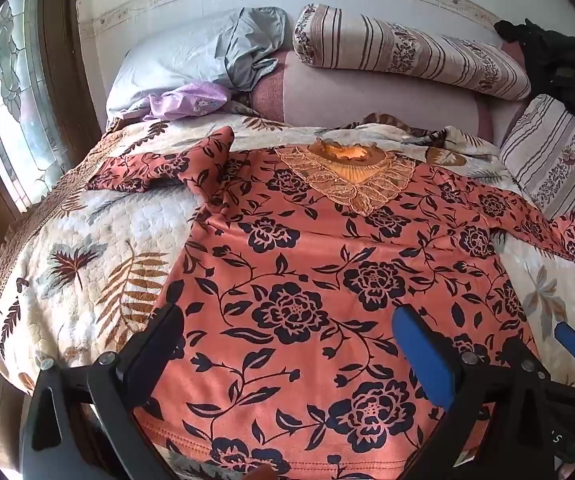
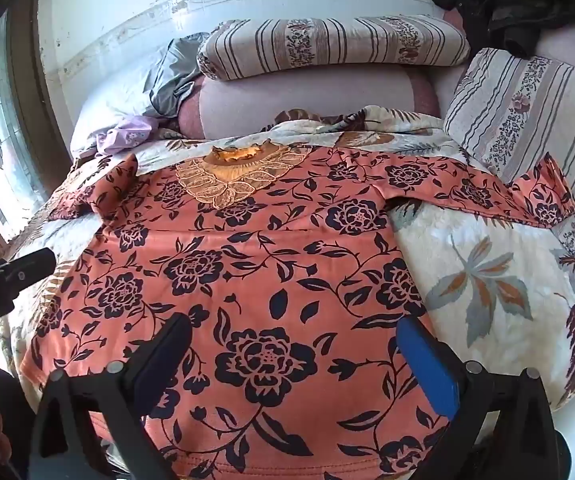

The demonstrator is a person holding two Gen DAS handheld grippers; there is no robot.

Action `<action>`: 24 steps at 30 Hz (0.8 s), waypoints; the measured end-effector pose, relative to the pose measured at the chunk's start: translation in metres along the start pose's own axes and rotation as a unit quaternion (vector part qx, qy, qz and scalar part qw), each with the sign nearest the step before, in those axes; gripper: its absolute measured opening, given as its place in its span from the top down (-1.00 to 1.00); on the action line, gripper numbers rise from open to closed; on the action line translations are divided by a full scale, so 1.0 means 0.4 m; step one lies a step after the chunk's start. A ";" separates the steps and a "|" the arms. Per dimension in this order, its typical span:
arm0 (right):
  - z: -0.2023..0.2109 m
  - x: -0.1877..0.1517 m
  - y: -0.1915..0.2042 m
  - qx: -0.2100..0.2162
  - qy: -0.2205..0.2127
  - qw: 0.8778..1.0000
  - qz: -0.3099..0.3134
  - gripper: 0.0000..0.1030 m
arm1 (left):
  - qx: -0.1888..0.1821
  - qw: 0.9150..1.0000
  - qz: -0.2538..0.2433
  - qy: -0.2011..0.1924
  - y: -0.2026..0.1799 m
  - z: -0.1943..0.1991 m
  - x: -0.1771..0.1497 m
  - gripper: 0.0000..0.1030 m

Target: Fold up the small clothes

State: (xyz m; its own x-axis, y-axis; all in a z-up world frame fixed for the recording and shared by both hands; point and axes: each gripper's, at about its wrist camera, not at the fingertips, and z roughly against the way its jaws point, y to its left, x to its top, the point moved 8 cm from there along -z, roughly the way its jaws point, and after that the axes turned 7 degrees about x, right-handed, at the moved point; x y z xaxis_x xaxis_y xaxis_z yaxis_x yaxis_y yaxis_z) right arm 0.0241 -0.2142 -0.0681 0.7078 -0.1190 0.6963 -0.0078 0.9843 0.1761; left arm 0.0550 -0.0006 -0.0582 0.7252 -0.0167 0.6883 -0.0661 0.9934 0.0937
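Note:
An orange top with a dark flower print (image 1: 287,264) (image 2: 255,264) lies spread flat, front up, on a leaf-patterned quilt (image 1: 79,248) (image 2: 479,280). Its lace collar (image 1: 351,176) (image 2: 231,176) points to the far side. The left sleeve (image 1: 167,164) is bunched near the shoulder, and the right sleeve (image 2: 487,192) stretches out sideways. My left gripper (image 1: 287,320) hovers open over the lower left part of the top, holding nothing. My right gripper (image 2: 295,332) is open over the lower right part near the hem, its blue pad (image 1: 571,340) also showing at the left wrist view's edge.
Striped pillows (image 1: 407,52) (image 2: 527,112) lie at the head and right side of the bed. A grey pillow (image 1: 191,56), a lilac cloth (image 1: 183,100) and a black garment (image 2: 507,8) sit at the back. A window (image 1: 11,92) is on the left.

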 end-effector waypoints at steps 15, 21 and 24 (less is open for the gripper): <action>0.020 0.019 0.032 -0.012 -0.011 1.000 0.016 -1.00 | -0.007 1.000 0.009 0.026 0.024 -0.024 -0.024 -1.00; 0.025 0.020 0.046 -0.015 -0.012 1.000 0.023 -1.00 | -0.017 0.999 0.016 0.036 0.030 -0.032 -0.034 -1.00; 0.026 0.021 0.050 -0.017 -0.013 0.999 0.026 -1.00 | -0.019 0.999 0.017 0.037 0.033 -0.034 -0.038 -1.00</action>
State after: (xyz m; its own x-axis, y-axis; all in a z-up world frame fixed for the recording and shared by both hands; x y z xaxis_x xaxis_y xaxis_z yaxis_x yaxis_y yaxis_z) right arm 0.0227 -0.1968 -0.0514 0.6890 -0.0695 0.7214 -0.0205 0.9931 0.1153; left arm 0.0524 0.0143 -0.0770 0.7713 0.0235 0.6360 -0.0662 0.9969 0.0434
